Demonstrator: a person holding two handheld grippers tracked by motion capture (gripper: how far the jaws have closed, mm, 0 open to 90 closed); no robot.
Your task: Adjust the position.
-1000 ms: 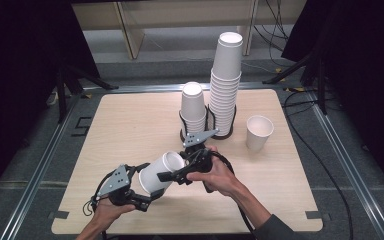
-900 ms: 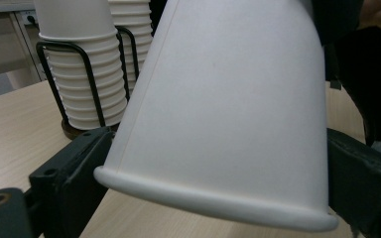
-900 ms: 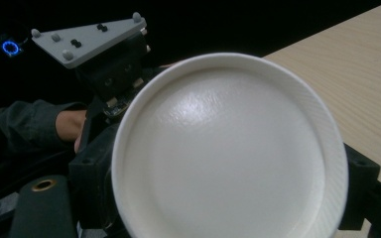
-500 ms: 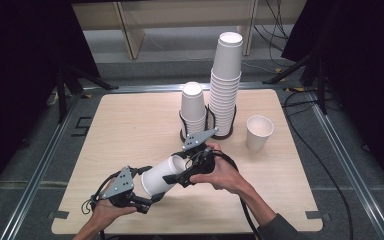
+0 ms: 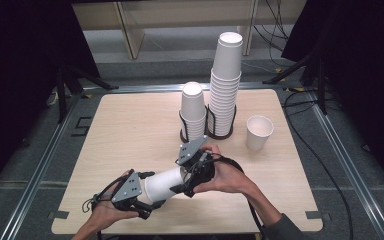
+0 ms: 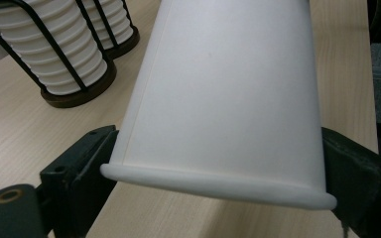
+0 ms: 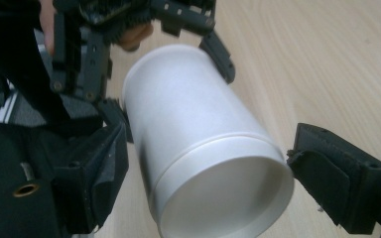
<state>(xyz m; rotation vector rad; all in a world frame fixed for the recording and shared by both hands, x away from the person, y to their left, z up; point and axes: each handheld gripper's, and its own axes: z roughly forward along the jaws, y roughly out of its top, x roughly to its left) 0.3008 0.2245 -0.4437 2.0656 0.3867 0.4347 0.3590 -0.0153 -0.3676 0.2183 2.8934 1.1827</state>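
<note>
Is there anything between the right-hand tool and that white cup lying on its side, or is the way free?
Nothing visible blocks it. The paper cup lies level, clamped at one end by the left hand-held gripper. The right hand-held gripper has its jaws on either side of the cup's other end, with a small gap showing beside one jaw.

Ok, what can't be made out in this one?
- Held cup: one or several nested; too small in the high view, and the left gripper view's top edge cuts off its far end.
- Cup stacks: tops cut off by the left gripper view's top edge.
- Short stack: foot hidden in the high view behind the right gripper's grey plate.
</note>
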